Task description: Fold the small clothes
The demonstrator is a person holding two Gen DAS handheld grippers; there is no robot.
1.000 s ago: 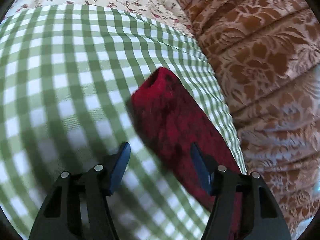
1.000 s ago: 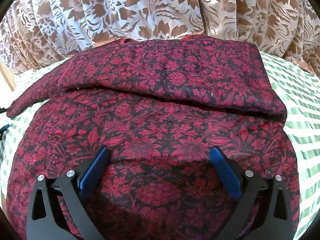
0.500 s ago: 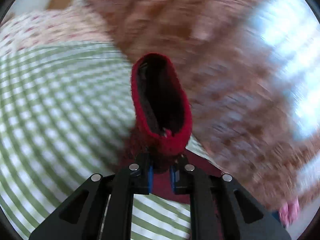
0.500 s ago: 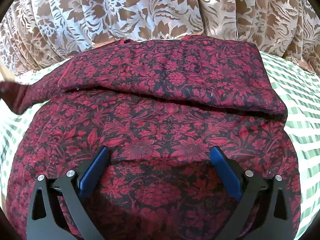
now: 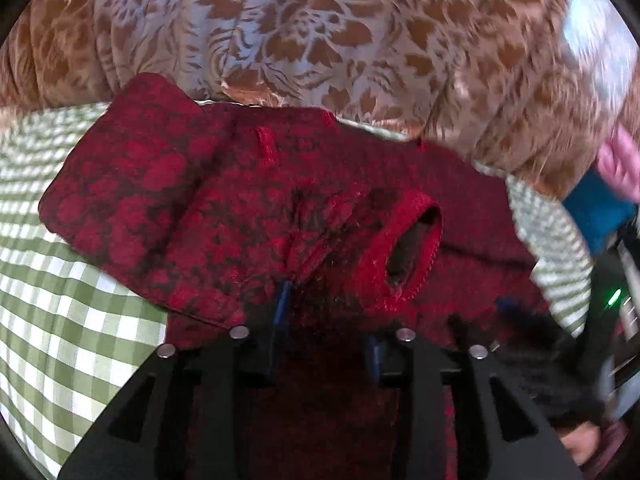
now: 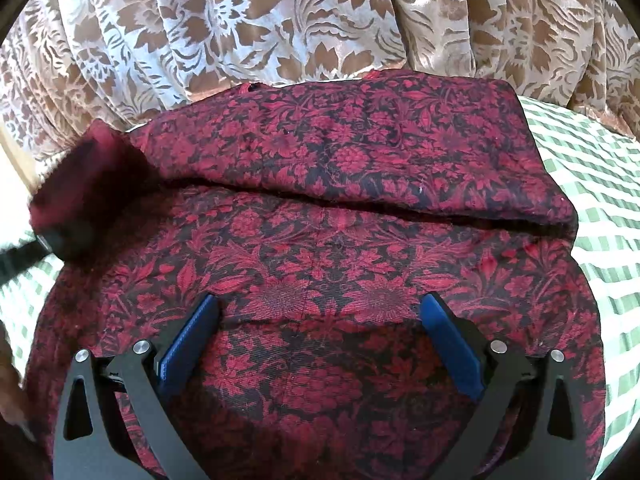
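Gingham cloth [image 5: 72, 336] now bears the sleeve [image 5: 360, 248] folded inward (left jaws opening, right released).

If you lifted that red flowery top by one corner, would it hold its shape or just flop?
Probably flop: the red top already lies in soft folds, and its sleeve droops loosely at the left gripper. It looks light, thin woven cloth. Pushed, it would likely bunch up on the checked sheet rather than slide.

Matt woven garment [image 6: 320, 248], glossy brocade curtain [image 6: 280, 20], seemingly cotton gingham sheet [image 5: 72, 320].
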